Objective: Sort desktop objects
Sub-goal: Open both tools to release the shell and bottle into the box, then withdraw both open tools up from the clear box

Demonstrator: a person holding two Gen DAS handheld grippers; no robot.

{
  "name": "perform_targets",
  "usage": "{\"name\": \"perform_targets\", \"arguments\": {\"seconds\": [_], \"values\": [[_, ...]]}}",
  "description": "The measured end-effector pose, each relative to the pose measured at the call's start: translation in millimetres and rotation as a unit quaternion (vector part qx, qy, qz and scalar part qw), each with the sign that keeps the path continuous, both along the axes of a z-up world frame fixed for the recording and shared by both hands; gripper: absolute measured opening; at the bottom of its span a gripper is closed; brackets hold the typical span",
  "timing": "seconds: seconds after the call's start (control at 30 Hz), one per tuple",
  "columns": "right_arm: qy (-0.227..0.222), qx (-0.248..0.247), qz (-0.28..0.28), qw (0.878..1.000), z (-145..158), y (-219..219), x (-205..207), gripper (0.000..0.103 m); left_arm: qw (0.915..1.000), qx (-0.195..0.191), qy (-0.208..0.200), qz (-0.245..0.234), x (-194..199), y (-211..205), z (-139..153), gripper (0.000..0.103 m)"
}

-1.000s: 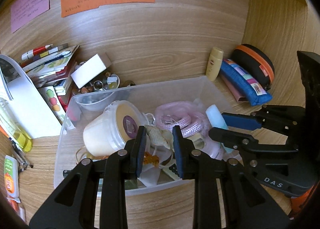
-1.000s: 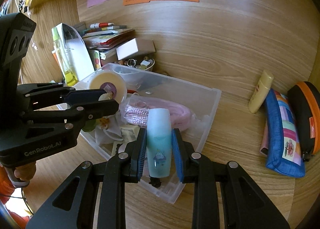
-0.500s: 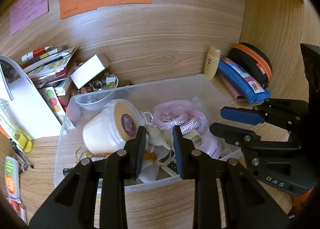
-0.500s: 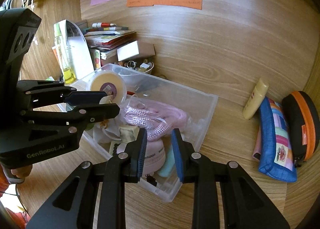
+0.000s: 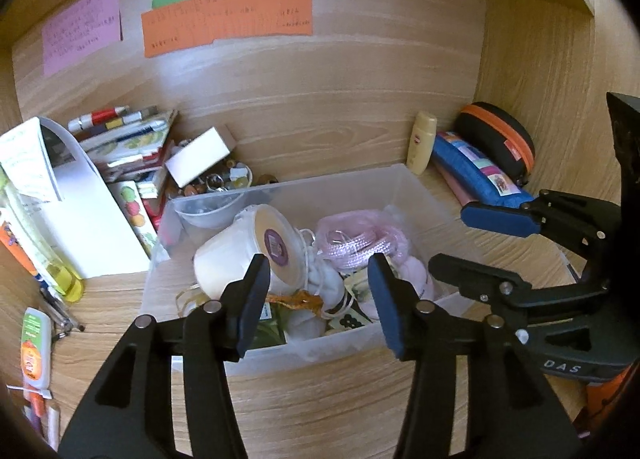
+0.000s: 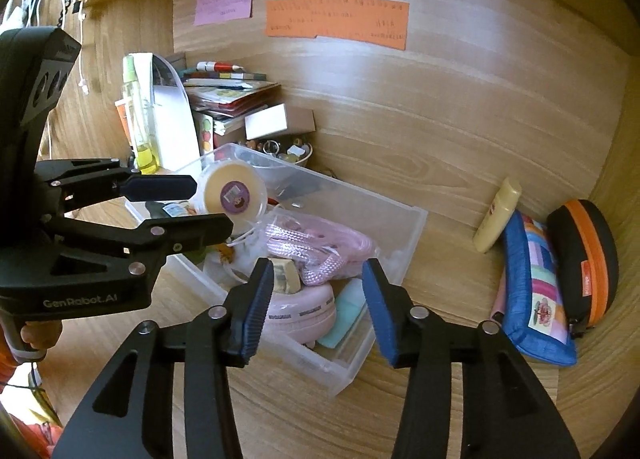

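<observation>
Left wrist view: the left hand-held gripper (image 5: pixel 318 299) is seen open, with nothing between its two fingers. Its jaws have just been opening; a second ago they were almost shut. The clear box (image 5: pixel 404 187) sits on the bench (image 5: pixel 320 399) just ahead of it. Inside the box a round white tub (image 5: pixel 244 255) lies on its side, next to a pink rope (image 5: pixel 360 239) in a bag. The right hand-held gripper (image 5: pixel 464 239) is seen at the right side, open as well and above the box's right end.

Right wrist view: the right hand-held gripper's jaws have just been opening too, and nothing is held between them. A second ago a pale blue-green bottle (image 6: pixel 348 311) was pinched between its fingers. Now that bottle lies inside the box, at the near corner, beside a pink round case (image 6: pixel 304 315). So the bottle has been dropped into the box, and that bit of sorting looks done.

Still out on the bench at the right are a small yellow bottle (image 6: pixel 498 215), a blue pencil bag (image 6: pixel 532 283) and a black and orange case (image 6: pixel 584 259). They lie close together and apart from the box. At the back left, a stack of books (image 6: pixel 232 99) and a white carton (image 6: pixel 268 121) are seen near the wall. It is judged that one of the loose things on the right may be picked up next, since both hand-held grippers are free.
</observation>
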State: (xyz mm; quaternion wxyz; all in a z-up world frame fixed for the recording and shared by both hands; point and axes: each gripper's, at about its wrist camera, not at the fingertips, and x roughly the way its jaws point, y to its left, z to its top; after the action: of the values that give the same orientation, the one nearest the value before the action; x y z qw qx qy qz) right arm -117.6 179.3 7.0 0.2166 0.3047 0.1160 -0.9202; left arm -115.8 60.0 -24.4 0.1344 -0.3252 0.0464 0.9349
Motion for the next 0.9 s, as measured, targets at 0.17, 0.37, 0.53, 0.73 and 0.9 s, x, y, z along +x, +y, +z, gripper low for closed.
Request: {"name": "perform_targets", "arguments": {"seconds": [0.17, 0.37, 0.53, 0.73, 0.9], "values": [[0.013, -0.004, -0.003, 1.000, 6.0, 0.2, 15.4, 0.050, 0.9998, -0.003, 0.020, 0.010, 13.2, -2.1, 7.3, 0.063], [0.017, -0.009, -0.008, 1.000, 9.1, 2.8, 27.7, 0.054, 0.9987, -0.004, 0.040, 0.031, 29.8, -9.3, 13.8, 0.083], [0.016, -0.016, -0.015, 1.000, 10.3, 4.9, 39.3, 0.060, 0.9971, -0.001, 0.053, 0.054, 43.0, -17.3, 17.7, 0.095], [0.029, -0.029, -0.025, 0.999, 13.9, 6.9, 59.3, 0.071, 0.9944, -0.014, 0.068, 0.080, 59.3, -25.2, 19.8, 0.099], [0.033, -0.042, -0.027, 0.998, 16.5, 6.3, 72.7, 0.073, 0.9921, -0.023, 0.080, 0.094, 73.1, -28.1, 20.5, 0.101]]}}
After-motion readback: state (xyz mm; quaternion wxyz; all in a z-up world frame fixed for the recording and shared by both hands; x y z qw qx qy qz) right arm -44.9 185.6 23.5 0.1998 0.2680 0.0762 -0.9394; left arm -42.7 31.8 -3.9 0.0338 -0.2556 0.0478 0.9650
